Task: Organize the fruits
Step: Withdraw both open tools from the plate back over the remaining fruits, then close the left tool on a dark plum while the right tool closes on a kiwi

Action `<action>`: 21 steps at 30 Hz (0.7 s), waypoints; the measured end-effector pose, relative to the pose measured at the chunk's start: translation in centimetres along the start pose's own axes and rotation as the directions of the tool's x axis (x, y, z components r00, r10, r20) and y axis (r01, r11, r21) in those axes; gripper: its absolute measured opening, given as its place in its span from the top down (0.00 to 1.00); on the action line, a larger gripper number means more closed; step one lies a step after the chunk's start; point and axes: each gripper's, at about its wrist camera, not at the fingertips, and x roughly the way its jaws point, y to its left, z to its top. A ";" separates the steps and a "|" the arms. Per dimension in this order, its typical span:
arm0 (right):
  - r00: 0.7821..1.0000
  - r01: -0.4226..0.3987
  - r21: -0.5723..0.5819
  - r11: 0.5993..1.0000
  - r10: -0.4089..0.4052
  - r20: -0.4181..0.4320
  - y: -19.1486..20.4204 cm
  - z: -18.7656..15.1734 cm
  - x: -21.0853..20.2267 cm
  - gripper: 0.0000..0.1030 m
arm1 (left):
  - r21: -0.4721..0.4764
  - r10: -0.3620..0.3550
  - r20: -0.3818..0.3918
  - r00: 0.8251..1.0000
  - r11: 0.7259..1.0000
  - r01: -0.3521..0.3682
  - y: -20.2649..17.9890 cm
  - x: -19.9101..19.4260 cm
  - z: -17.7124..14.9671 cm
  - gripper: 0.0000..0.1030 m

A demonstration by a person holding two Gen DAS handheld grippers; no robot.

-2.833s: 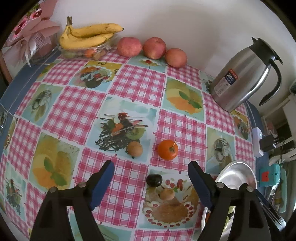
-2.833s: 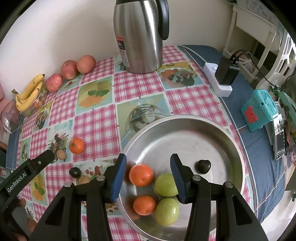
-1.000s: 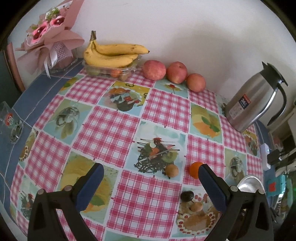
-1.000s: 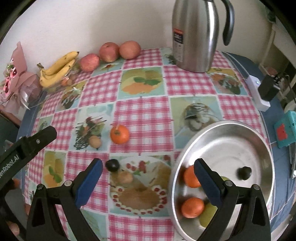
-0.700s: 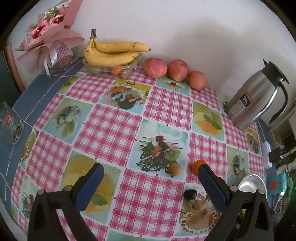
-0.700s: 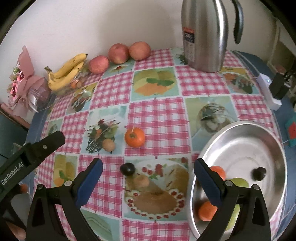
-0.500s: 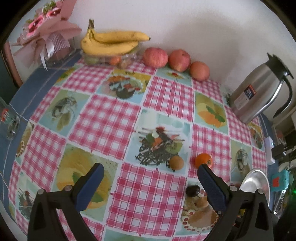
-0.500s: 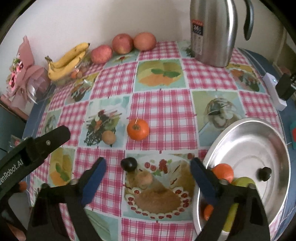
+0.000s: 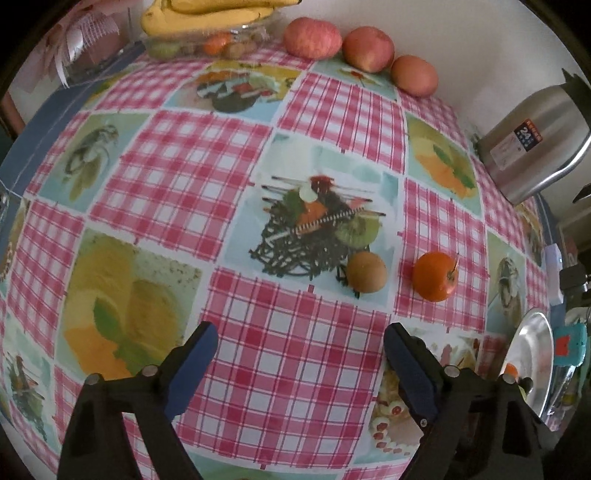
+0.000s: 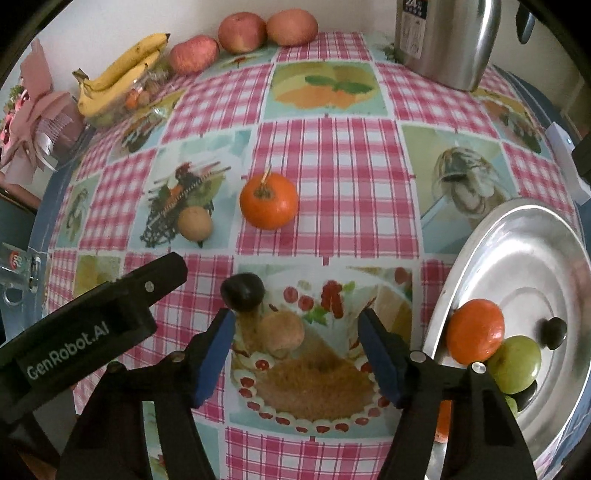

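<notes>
My right gripper is open and empty, low over the tablecloth, with a small brown fruit between its fingers and a dark plum just beyond its left finger. An orange and a tan round fruit lie farther out. The steel bowl on the right holds an orange, a green fruit and a dark plum. My left gripper is open and empty above the cloth, short of the tan fruit and the orange.
Bananas on a clear fruit box and three apples line the back wall. A steel thermos jug stands at the back right. A pink bouquet sits at the left edge. The left gripper's arm lies left of my right gripper.
My right gripper has dropped and moved left from over the bowl toward the small brown fruit and narrowed. My left gripper has lowered and moved forward toward the tan fruit and orange.
</notes>
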 end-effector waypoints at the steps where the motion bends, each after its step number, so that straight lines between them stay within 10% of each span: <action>1: 1.000 0.002 -0.002 1.000 -0.002 -0.004 0.0 0.0 0.1 0.37 | -0.003 0.000 -0.004 1.000 1.000 0.000 0.0 0.1 -0.1 0.10; 12: 0.999 -0.036 -0.017 0.999 0.035 -0.005 0.6 0.0 -0.2 0.72 | -0.002 -0.032 -0.008 0.999 0.999 0.032 -0.2 -0.1 0.0 0.13; 21: 0.996 -0.068 0.021 0.997 0.067 0.051 -0.7 0.5 -2.0 0.73 | 0.008 -0.086 -0.026 0.996 0.996 0.086 -1.6 0.1 -0.1 0.26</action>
